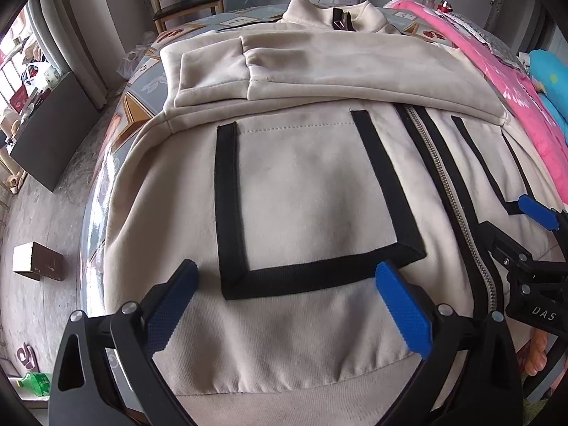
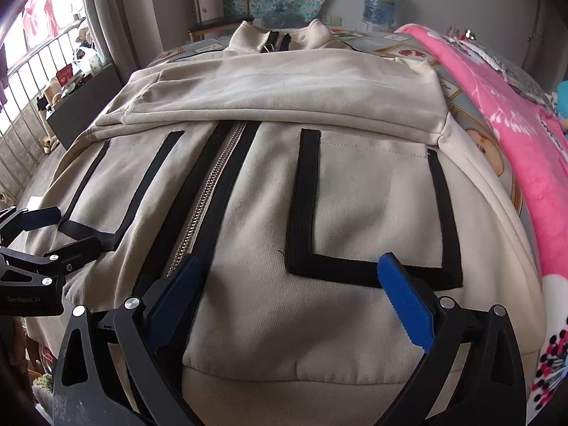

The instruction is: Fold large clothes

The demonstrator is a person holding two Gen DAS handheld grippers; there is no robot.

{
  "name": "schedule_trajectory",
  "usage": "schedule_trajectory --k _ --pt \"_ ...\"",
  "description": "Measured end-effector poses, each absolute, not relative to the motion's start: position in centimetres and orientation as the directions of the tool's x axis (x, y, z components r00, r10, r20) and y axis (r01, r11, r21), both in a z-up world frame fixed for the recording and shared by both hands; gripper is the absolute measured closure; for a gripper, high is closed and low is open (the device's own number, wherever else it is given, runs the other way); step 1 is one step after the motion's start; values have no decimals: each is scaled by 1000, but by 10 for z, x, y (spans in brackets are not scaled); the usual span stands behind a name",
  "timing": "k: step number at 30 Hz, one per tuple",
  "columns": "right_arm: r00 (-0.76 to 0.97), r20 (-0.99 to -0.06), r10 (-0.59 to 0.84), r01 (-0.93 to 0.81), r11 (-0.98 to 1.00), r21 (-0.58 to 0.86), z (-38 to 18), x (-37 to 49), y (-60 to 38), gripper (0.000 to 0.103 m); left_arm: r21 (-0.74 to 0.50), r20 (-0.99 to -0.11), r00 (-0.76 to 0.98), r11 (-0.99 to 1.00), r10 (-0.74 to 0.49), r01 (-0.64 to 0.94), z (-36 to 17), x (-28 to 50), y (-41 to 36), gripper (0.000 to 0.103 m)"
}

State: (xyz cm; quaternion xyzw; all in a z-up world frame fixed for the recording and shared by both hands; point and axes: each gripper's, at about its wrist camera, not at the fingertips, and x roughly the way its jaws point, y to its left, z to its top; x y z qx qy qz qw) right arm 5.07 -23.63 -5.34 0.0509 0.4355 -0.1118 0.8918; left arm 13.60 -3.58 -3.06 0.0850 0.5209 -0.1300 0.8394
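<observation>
- Jaws wide on both our left gripper (image 1: 284,305) and right gripper (image 2: 287,301); nothing held, hovering over the hem.
- Beige zip-front fleece jacket (image 1: 312,184) lies flat, sleeves folded across chest.
- Risk: uneven hem grasp may skew fold, dislodge sleeves.

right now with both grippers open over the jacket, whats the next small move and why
Probably lower both grippers onto the hem and close on it. The sleeves already lie folded across the chest of the jacket, while the lower half is still flat. The left gripper and right gripper hang open just above the bottom edge, holding nothing, so a grasp comes before folding it up toward the collar.
</observation>
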Motion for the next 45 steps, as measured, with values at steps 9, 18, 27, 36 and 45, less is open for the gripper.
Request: schedule_trajectory --k 9,18,27,36,45 --pt "584 -799 -147 238 971 -5 -52 52 -236 7 8 -901 413 949 -130 315 -31 136 -36 4" --pt "577 -803 -146 236 972 -8 -53 52 -236 7 10 -902 411 947 -131 322 -31 137 -37 4" --pt "577 -804 -145 231 973 -10 -54 52 -236 7 11 -898 419 945 -134 327 -31 135 -36 4" --pt "571 -808 -145 234 972 -9 -54 53 -236 7 11 -899 417 947 -132 322 -31 135 -37 4" --pt "565 -811 -148 244 970 -7 -54 52 -237 7 17 -890 436 946 -133 324 -31 133 -36 4"
